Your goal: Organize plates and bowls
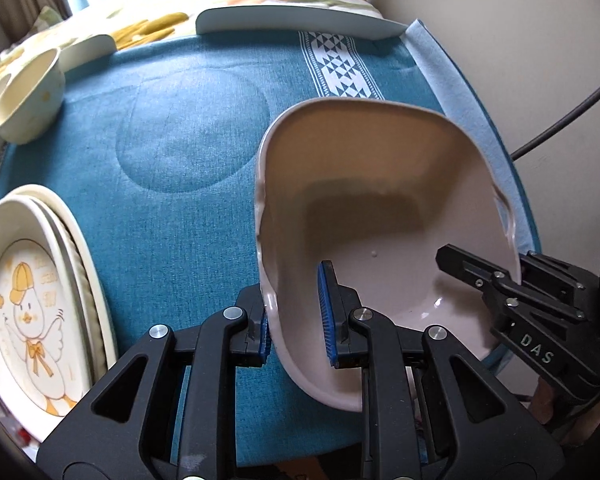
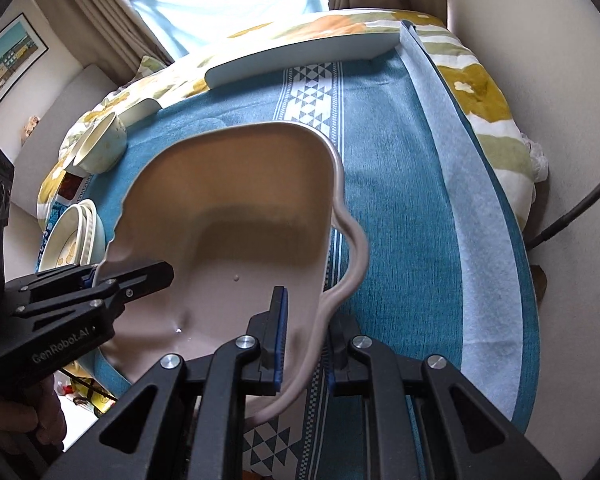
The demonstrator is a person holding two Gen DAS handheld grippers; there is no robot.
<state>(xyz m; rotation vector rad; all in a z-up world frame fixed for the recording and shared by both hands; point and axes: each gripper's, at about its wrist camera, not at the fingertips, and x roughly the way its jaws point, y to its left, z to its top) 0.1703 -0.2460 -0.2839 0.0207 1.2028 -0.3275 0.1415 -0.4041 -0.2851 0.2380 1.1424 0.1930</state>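
Beige dish (image 1: 380,208), rigid, glazed, likely slippery and breakable, is held tilted over the teal counter (image 1: 180,140) at frame centre-right, best taken by the rims, where left gripper (image 1: 296,316) and right gripper (image 2: 304,344) are clamped nearly closed on opposite edges.

In the left wrist view, the duck-print plate (image 1: 28,304) at nine o'clock is cut by the picture's edge, and the plates stacked under it show only their rims. The cream bowl (image 1: 28,96) at ten o'clock is blurred, with another dish beside it cropped away. The pink dish (image 1: 380,208) hides the worktop (image 1: 188,140) beneath it, so contact cannot be told. In the right wrist view, the person's hand (image 2: 40,416) at eight o'clock is largely cut off, and the framed picture (image 2: 8,56) at ten o'clock is cropped.
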